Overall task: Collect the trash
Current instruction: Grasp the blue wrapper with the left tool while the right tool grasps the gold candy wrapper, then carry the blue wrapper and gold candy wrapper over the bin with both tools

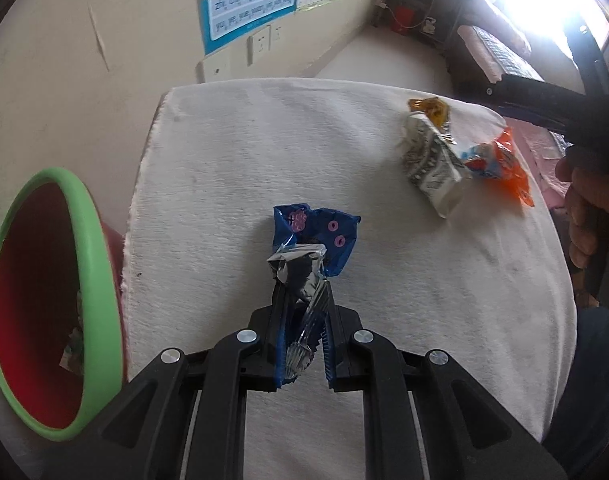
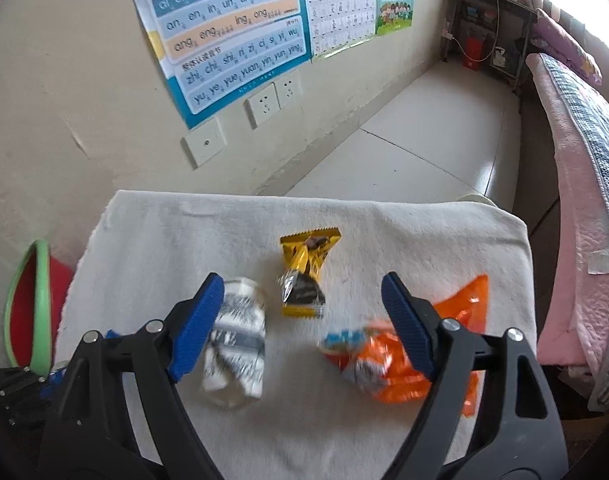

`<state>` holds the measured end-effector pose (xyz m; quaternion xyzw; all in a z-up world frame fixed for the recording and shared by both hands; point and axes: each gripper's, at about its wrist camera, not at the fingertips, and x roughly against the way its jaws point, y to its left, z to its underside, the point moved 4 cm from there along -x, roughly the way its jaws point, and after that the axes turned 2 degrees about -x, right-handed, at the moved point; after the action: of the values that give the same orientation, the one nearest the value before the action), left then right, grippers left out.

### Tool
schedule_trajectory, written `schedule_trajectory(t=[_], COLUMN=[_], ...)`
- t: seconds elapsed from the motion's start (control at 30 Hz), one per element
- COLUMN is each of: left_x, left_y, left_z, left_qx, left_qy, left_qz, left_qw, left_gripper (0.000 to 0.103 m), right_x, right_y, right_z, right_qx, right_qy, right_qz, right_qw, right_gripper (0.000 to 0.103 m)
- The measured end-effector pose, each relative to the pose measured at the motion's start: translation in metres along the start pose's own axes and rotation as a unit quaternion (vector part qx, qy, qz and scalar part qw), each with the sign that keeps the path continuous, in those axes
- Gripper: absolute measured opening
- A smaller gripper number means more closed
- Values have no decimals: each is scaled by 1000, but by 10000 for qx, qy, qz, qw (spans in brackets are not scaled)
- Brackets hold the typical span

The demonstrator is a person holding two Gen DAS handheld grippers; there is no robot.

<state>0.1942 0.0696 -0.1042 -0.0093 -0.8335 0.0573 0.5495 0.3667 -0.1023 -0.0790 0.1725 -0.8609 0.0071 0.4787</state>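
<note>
Gripping a blue snack wrapper [image 1: 316,236] with our left gripper [image 1: 302,300]: jaws pressed together on its crumpled silver end, the blue printed part fanning out past the fingertips over the white towel [image 1: 232,160]. Red bin with green rim [image 1: 92,240] sits at 9 o'clock of the wrapper in the left wrist view, just off the towel's edge, with some trash already lying inside.

Our right gripper [image 2: 300,312] hangs over the other litter, jaws wide apart, nothing between the pads. In the right wrist view:
- yellow candy wrapper [image 2: 306,276] at 12 o'clock from the gap between the fingers, flat on the towel
- white-and-black crumpled wrapper [image 2: 236,344] at 8 o'clock, partly behind the left blue pad [image 2: 196,324]
- orange snack bag [image 2: 388,364] at 4 o'clock, partly behind the right finger

The three pieces lie near each other, apart from the blue wrapper. From the left wrist view they cluster at 2 o'clock, near the towel's far corner, with a hand [image 1: 584,216] on the right gripper's handle at 3 o'clock. Pinyin poster [image 2: 228,36] on the wall at 11 o'clock.
</note>
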Motion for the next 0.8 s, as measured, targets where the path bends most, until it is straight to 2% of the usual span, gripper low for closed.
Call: schedule_trajectory(t=[0.27, 0.37, 0.43, 0.53, 0.8], left_x=[-11, -12, -12, -11, 2], left_y=[9, 9, 9, 8, 0], left_z=[-7, -11, -14, -16, -14], left_qx=[73, 35, 13, 2, -44], left_qy=[28, -8, -35, -55, -133], left_qz=[-47, -91, -123, -128, -142], left_qw=[10000, 10000, 9999, 9999, 9998], left_gripper=[12, 12, 12, 12, 12], right_x=[-36, -45, -48, -43, 2], right_y=[-4, -5, -5, -4, -4], right_z=[-2, 1, 3, 6, 13], right_qx=[-112, -118, -120, -77, -52], right_qy=[264, 360, 395, 366, 127], right_qz=[-88, -136, -167, -226, -272], right_qw=[9996, 9992, 9990, 9990, 9995], right_gripper=[48, 31, 15, 8, 8])
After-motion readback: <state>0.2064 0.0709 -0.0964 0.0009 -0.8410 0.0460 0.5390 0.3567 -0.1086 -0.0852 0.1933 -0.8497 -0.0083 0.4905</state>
